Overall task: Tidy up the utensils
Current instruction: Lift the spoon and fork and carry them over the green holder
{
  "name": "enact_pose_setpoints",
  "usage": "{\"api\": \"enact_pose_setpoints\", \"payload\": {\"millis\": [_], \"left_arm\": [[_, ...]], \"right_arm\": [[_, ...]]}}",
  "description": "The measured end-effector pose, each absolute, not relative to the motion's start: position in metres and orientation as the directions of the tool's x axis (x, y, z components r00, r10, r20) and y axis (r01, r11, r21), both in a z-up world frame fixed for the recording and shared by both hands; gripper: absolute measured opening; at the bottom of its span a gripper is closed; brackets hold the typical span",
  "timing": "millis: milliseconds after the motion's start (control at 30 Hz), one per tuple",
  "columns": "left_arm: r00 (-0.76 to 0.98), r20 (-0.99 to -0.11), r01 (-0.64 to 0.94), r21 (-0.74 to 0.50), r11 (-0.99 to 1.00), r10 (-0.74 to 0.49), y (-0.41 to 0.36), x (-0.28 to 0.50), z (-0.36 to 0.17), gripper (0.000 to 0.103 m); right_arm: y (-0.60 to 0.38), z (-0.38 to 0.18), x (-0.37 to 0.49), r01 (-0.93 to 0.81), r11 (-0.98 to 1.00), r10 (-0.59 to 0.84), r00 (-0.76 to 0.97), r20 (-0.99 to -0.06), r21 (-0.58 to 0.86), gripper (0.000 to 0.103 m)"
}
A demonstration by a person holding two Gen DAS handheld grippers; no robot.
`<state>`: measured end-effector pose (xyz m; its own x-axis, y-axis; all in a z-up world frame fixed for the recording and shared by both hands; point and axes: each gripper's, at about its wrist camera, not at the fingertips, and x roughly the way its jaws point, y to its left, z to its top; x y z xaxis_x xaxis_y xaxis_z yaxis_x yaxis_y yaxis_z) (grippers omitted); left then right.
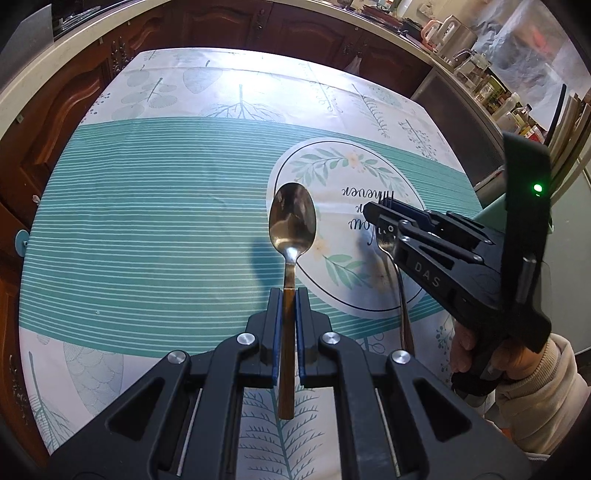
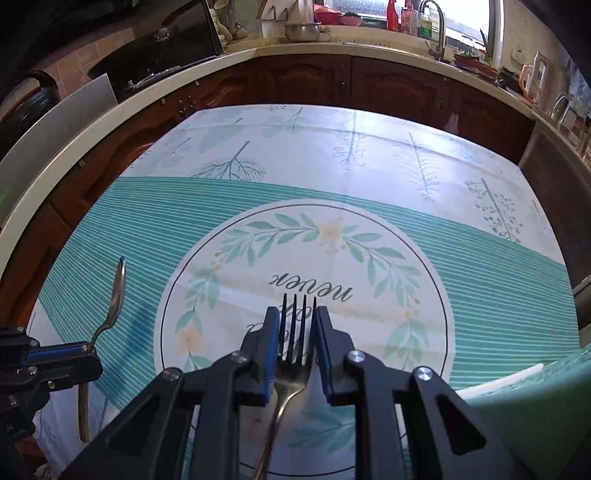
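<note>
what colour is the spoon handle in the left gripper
Brown, wood-toned, on the spoon with its silver bowl; it shows best in the left wrist view.

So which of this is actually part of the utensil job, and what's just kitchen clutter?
Job:
- spoon, clamped in the left claw
- fork, between the right claw's pads

Lying about:
- kettle and jars on the counter
- metal bowl
- tap
- tablecloth

A table (image 2: 480, 258) stands just before the dark wooden kitchen cabinets (image 2: 303, 81), spread with a tablecloth (image 1: 147, 229). The cloth is pale with leaf prints, crossed by a teal striped band, with a white wreath circle (image 2: 306, 258) bearing script.
</note>
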<state>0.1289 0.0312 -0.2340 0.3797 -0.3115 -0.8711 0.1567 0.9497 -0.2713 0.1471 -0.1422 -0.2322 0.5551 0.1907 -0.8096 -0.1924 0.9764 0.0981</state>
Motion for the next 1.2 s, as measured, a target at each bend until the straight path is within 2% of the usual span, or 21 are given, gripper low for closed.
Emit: {"api": "enact_pose_setpoints", "payload": {"millis": [267, 533, 633, 667, 800, 1033, 1200], "left_arm": [[0.445, -0.838, 0.193, -0.255, 0.947, -0.316, 0.024, 0.119, -0.209, 0.004], [0.57, -0.719, 0.32, -0.253, 0.913, -0.399, 0.008, 0.082, -0.14, 0.004], [0.612, -0.664, 0.376, -0.234, 0.896, -0.43, -0.002, 0.065, -0.108, 0.004], [0.621, -0.646, 0.397, -0.228, 0.889, -0.444, -0.006, 0.059, -0.098, 0.004], [0.637, -0.597, 0.464, -0.206, 0.861, -0.487, -0.027, 0.041, -0.061, 0.004], [0.606, -0.534, 0.584, -0.205, 0.785, -0.59, -0.081, 0.019, -0.002, 0.004], [0.583, -0.468, 0.639, -0.24, 0.731, -0.664, -0.128, 0.021, 0.027, 0.004]], "right_arm": [[-0.14, -0.19, 0.115, -0.247, 0.964, 0.243, 0.66, -0.711, 0.1, 0.018], [-0.155, -0.131, 0.055, -0.285, 0.947, 0.32, 0.785, -0.531, 0.15, 0.017], [-0.168, -0.113, 0.035, -0.282, 0.945, 0.328, 0.814, -0.48, 0.167, 0.012], [-0.172, -0.109, 0.029, -0.281, 0.944, 0.33, 0.818, -0.471, 0.172, 0.004], [-0.196, -0.085, 0.007, -0.263, 0.945, 0.321, 0.851, -0.416, 0.192, 0.002], [-0.247, -0.049, -0.018, -0.186, 0.953, 0.268, 0.888, -0.374, 0.24, 0.002], [-0.289, -0.013, -0.034, -0.05, 0.983, 0.113, 0.926, -0.361, 0.178, 0.002]]}}
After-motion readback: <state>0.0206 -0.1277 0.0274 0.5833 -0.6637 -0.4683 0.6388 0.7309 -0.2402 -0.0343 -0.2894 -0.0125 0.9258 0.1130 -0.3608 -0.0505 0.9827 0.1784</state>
